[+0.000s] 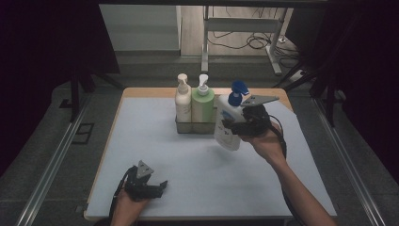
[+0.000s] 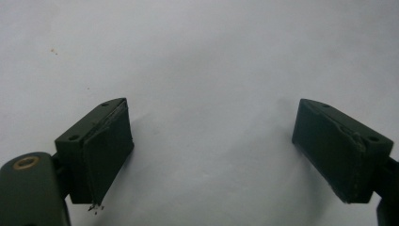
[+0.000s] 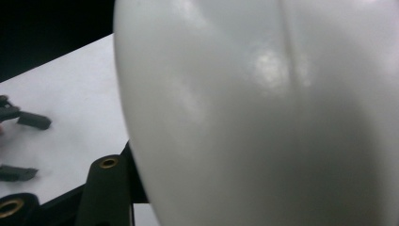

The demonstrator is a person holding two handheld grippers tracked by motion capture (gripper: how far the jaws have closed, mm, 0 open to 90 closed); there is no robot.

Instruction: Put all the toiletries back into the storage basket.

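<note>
A white pump bottle (image 1: 227, 139) with a blue pump head hangs tilted above the table, just right of a grey caddy (image 1: 193, 126). My right gripper (image 1: 232, 126) is shut on the bottle's body from the right side. In the right gripper view the bottle's glossy white wall (image 3: 263, 117) sits close against the camera and hides the jaw tips. My left gripper (image 1: 157, 187) rests low at the front left of the table, open. Between its two black pads (image 2: 106, 150) there is nothing but bare white mat.
The caddy holds a cream pump bottle (image 1: 183, 101) and a green pump bottle (image 1: 203, 104), both upright. A white mat (image 1: 188, 160) covers the wooden table. Metal rails (image 1: 51, 165) run along both sides on the floor. A desk frame and cables lie beyond the far edge.
</note>
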